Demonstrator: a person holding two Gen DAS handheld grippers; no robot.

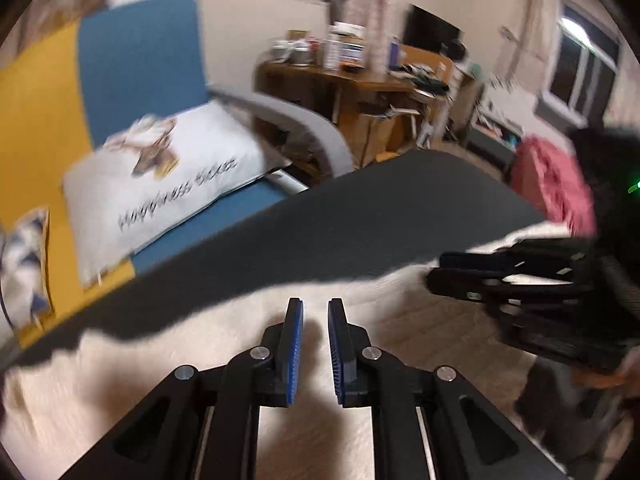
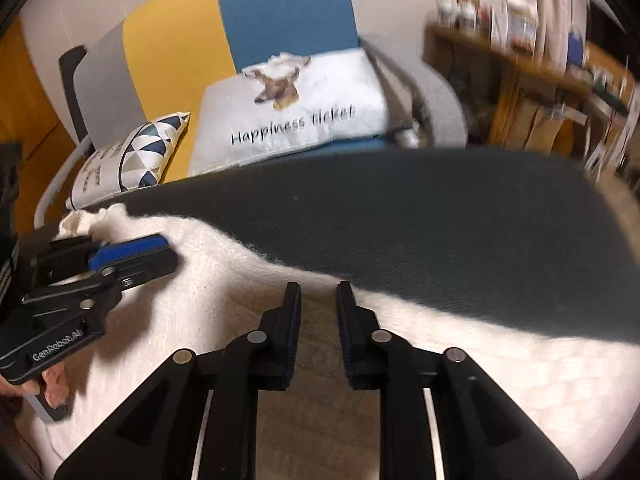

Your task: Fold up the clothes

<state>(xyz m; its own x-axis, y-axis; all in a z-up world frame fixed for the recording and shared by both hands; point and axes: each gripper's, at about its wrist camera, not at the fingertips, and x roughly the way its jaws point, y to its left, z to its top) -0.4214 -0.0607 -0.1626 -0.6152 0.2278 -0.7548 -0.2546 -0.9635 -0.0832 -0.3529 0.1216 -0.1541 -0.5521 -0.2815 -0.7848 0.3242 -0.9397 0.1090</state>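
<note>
A cream fuzzy garment lies spread on the dark grey table top. My left gripper hovers just over it, open by a narrow gap, with nothing between the blue pads. In the right wrist view the same garment covers the near half of the table. My right gripper is open above its far edge and holds nothing. The left gripper shows at the left near a bunched corner of the garment. The right gripper appears blurred at the right of the left wrist view.
A pink garment lies heaped past the table's far right end. Behind the table stands a blue and yellow sofa with a white printed cushion and a patterned pillow. A cluttered wooden desk stands farther back.
</note>
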